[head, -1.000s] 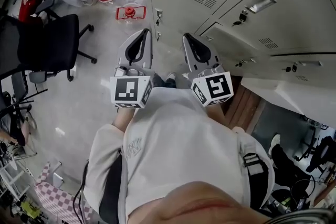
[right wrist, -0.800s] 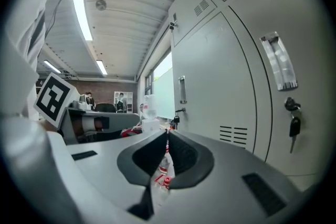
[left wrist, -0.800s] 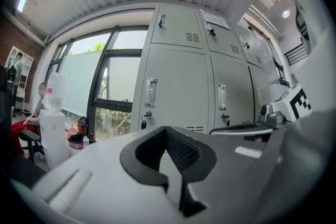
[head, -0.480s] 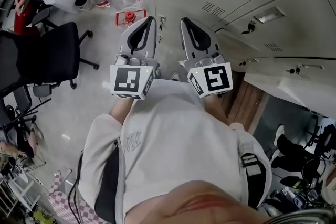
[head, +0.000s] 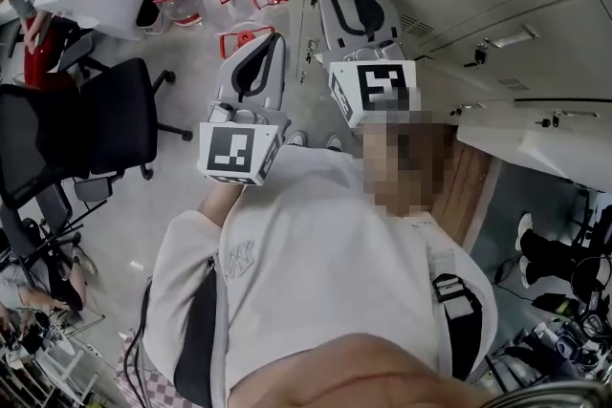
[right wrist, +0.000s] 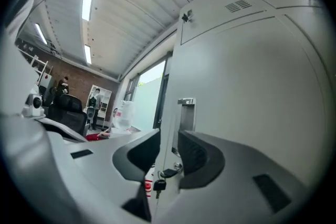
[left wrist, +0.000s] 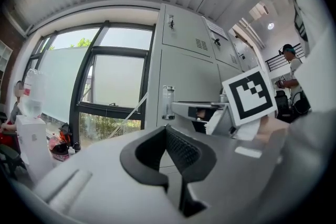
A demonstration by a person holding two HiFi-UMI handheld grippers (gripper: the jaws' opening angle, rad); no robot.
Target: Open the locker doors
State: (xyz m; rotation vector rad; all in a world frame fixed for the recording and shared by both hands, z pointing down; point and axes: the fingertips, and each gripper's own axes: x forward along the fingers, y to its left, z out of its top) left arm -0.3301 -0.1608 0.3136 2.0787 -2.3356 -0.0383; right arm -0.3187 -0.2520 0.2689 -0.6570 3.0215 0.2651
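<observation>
Jaws on your left gripper (left wrist: 165, 129) pressed together, nothing between; lockers (left wrist: 184, 71) ahead of tips. Your right gripper (right wrist: 168, 140) slightly spread, just been opening, straddles locker door (right wrist: 236, 86) edge; handle (right wrist: 187, 112) just beyond tips, keys (right wrist: 157, 182) below.

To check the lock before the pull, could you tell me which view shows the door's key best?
The right gripper view: the key hangs close and sharp from the lock, below the handle. In the head view and the left gripper view I cannot pick it out.
</observation>
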